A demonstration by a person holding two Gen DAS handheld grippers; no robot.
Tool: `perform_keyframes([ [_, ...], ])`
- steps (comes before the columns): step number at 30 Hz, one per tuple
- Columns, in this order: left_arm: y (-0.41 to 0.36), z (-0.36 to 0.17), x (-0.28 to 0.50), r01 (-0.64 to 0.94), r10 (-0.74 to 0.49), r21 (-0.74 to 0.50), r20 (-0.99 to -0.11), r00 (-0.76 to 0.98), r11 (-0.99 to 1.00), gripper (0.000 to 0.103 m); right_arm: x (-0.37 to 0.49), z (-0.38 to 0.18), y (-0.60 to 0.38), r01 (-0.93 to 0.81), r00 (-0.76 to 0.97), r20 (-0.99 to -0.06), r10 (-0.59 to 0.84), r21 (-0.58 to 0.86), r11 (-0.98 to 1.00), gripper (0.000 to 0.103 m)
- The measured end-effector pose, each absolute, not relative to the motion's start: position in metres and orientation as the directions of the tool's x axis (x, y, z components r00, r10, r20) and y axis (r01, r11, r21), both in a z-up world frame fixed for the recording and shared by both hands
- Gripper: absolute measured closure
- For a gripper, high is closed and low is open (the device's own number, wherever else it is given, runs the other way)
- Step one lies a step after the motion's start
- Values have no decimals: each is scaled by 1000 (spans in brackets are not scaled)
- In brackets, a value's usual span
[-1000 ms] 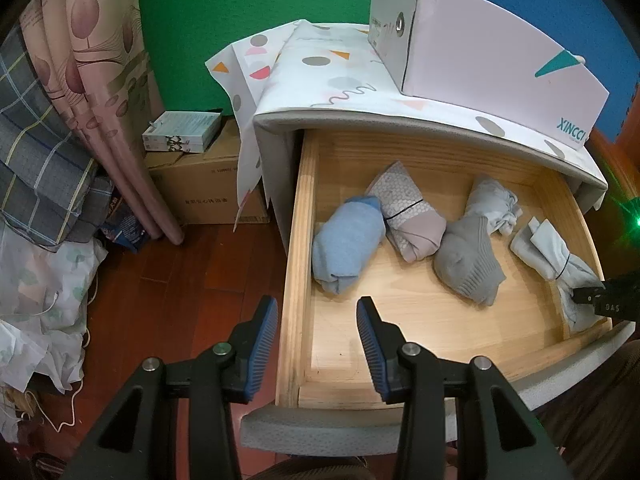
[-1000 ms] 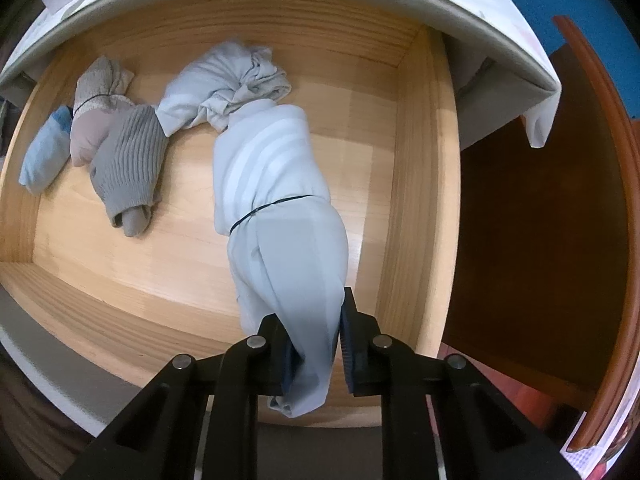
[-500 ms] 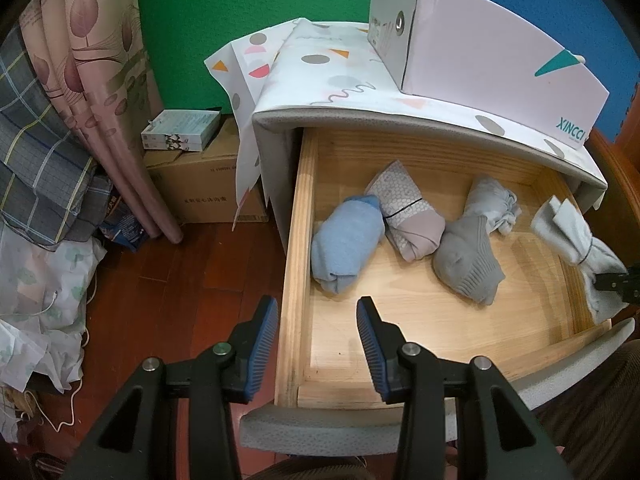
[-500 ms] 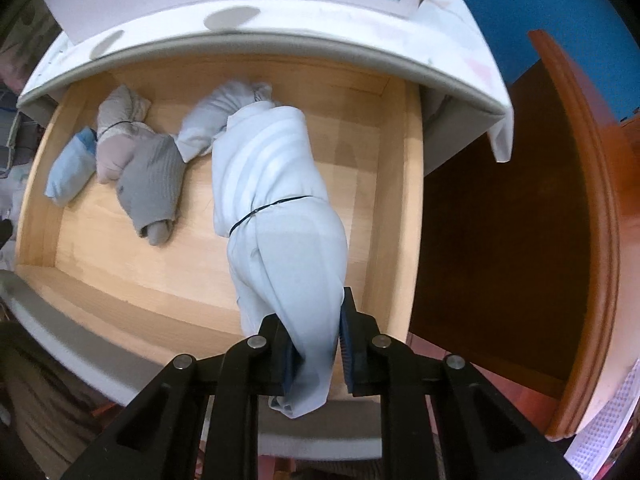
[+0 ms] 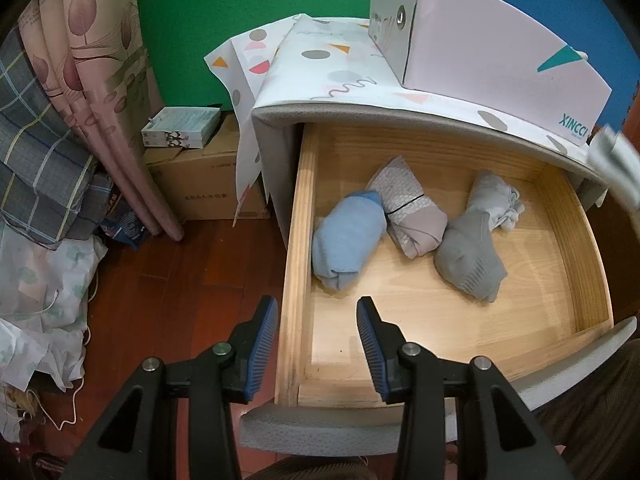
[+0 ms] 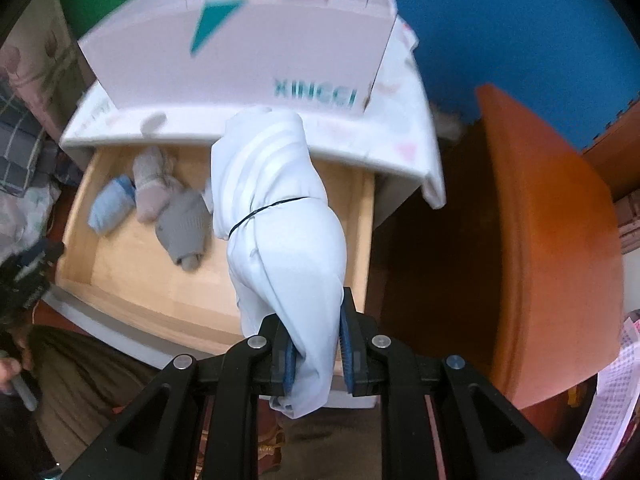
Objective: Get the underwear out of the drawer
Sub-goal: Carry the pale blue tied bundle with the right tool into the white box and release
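Observation:
My right gripper [image 6: 316, 346] is shut on a rolled pale-blue underwear bundle [image 6: 276, 208] with white stripes and a black band. It hangs well above the open wooden drawer [image 6: 366, 240]. The bundle shows blurred at the right edge of the left wrist view [image 5: 618, 168]. My left gripper [image 5: 316, 344] is open and empty over the drawer's [image 5: 298, 240] front left corner. In the drawer lie a blue roll [image 5: 346, 236], a pink-grey roll [image 5: 412, 212], a grey roll [image 5: 470, 256] and a pale crumpled piece [image 5: 498, 196].
A pink XINCCI box [image 5: 488, 44] stands on the patterned cloth-covered cabinet top [image 5: 320, 76]. Cardboard boxes [image 5: 204, 184], curtains [image 5: 92, 92] and piled fabric [image 5: 40, 280] are on the left. A brown wooden panel [image 6: 552, 240] stands to the right of the drawer.
My right gripper has lifted the pale-blue bundle up out of the drawer, toward the box level. My left gripper has not moved.

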State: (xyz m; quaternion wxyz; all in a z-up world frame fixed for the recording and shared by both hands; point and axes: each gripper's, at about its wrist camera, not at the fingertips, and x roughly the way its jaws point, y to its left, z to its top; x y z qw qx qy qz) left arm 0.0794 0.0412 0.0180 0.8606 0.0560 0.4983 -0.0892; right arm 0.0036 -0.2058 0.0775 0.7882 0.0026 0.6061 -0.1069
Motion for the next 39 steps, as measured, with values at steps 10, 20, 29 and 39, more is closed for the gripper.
perform_keyframes([
  [10, 44, 19, 79, 204, -107, -5, -863, 493, 979, 61, 37, 168, -218, 220, 382, -904, -192, -113, 969, 87],
  [20, 46, 19, 80, 195, -99, -2, -866, 490, 981, 61, 154, 184, -241, 273, 401, -880, -256, -153, 950, 87],
  [29, 46, 16, 82, 202, -85, 15, -874, 478, 979, 61, 230, 135, -264, 279, 316, -906, -280, -194, 940, 87],
  [39, 40, 8, 86, 227, -95, 6, -898, 430, 974, 61, 232, 102, -275, 273, 302, -931, -204, -121, 954, 76],
])
